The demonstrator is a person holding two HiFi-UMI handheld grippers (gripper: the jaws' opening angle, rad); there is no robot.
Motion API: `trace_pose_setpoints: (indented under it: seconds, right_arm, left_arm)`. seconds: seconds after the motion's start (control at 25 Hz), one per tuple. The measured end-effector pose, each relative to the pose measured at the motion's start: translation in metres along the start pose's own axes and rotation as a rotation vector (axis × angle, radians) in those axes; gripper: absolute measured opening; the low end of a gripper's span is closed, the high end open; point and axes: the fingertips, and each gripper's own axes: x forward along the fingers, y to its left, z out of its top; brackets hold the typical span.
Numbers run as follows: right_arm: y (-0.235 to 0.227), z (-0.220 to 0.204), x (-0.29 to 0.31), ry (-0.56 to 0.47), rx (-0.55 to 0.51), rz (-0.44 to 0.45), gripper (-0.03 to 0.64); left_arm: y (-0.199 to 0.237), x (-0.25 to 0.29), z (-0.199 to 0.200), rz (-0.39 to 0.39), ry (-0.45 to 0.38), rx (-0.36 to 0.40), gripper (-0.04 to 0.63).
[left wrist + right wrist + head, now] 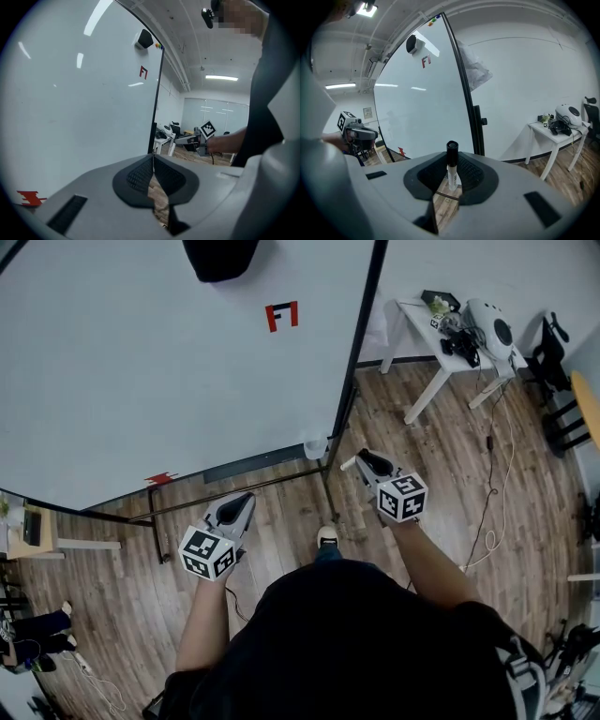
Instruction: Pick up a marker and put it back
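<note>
A marker (451,165) with a white body and a black cap stands upright between the pads of my right gripper (451,174), which is shut on it. In the head view its white end (348,464) pokes out beside the right gripper (366,461), near the right edge of the whiteboard (141,362). My left gripper (153,159) is shut with nothing between its pads. It sits lower left in the head view (244,502), pointing at the board's foot rail (234,489).
A red mark (281,315) and a black object (220,259) sit on the whiteboard. A white cup (315,446) hangs by the board's black post (361,334). A white table (441,352) with gear stands at the right, with cables on the wooden floor (487,512).
</note>
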Motion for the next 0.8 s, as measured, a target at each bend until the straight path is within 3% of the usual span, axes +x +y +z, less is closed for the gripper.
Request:
trace_pose_setpoints:
  seconds: [0.8]
  right_arm:
    - [-0.006, 0.007, 0.015, 0.005, -0.012, 0.008, 0.058]
  left_arm:
    - [0.008, -0.001, -0.003, 0.02, 0.013, -0.005, 0.014]
